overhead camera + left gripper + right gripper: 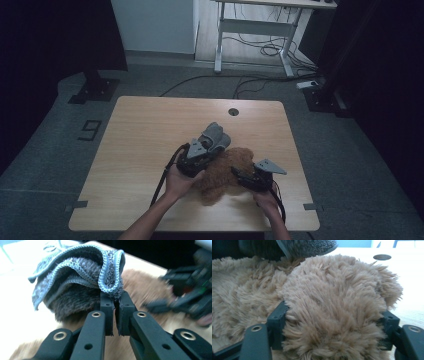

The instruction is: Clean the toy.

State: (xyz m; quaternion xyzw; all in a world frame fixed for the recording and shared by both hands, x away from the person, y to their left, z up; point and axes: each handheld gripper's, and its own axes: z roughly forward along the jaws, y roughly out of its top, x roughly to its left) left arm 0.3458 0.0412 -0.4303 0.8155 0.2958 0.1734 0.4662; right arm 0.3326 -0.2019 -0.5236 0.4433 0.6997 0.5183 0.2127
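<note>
I have the left gripper (115,302) clenched on the grey cloth (75,277) bunched just above its jaws, the right gripper (334,327) apparently squeezing a limb of the brown plush toy (225,172), so dressing or wiping it remains unfinished.

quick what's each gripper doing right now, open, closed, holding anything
Left gripper: closed, pinching the edge of the grey cloth.
Right gripper: jaws around a fluffy part of the brown plush toy, pressing into its fur.
</note>
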